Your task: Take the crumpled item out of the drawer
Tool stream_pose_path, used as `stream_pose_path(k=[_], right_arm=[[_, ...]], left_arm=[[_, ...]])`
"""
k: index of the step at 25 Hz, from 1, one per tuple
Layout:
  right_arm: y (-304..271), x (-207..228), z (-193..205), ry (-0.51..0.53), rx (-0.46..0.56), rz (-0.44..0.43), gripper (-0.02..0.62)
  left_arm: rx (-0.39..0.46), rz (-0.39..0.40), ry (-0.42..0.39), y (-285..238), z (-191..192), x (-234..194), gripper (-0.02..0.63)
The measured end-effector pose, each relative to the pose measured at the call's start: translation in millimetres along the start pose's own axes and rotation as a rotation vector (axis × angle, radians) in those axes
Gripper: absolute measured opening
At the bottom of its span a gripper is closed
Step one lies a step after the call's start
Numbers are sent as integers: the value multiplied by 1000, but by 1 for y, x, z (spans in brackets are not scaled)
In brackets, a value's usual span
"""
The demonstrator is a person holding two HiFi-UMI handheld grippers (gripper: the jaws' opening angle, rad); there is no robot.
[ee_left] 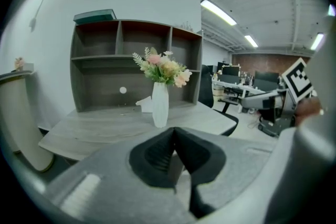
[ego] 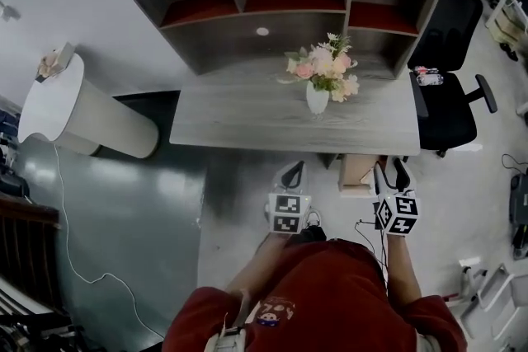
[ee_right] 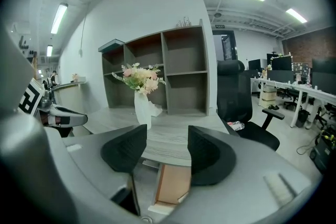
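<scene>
Red shirt [ego: 330, 301] of the person fills the bottom of the head view, and both claws are held out in front of it, before the near edge of the table [ego: 247, 124]. The left claw [ee_left: 173, 136] has its two pads pressed together with nothing between them. The right claw [ee_right: 167, 140] has its pads apart and holds nothing. It hangs just beside the drawer [ego: 356, 171], which is pulled out from under the table at the right. In the right gripper view the tan bottom of the drawer shows low between the pads. The right pad covers part of it, so I cannot tell what lies inside. A white crumpled piece [ee_left: 144, 104] lies on the table just behind the vase [ego: 317, 99] of flowers, well apart from both claws.
</scene>
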State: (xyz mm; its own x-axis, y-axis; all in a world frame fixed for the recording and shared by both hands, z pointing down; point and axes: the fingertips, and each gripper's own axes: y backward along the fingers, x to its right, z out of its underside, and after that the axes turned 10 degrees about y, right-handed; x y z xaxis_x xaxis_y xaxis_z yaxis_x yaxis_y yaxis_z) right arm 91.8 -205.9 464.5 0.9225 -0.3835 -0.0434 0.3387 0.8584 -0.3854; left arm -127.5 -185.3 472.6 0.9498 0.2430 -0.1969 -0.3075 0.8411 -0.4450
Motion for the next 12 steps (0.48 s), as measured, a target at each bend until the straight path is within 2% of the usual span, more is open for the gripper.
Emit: stream_pose_path(k=[6, 12], right_arm=[[-22, 6, -1, -10, -20, 56, 229], [-30, 15, 1, -29, -25, 89, 229]], left_arm=[[-6, 41, -14, -32, -14, -22, -3], [-27, 66, -22, -53, -10, -25, -3]])
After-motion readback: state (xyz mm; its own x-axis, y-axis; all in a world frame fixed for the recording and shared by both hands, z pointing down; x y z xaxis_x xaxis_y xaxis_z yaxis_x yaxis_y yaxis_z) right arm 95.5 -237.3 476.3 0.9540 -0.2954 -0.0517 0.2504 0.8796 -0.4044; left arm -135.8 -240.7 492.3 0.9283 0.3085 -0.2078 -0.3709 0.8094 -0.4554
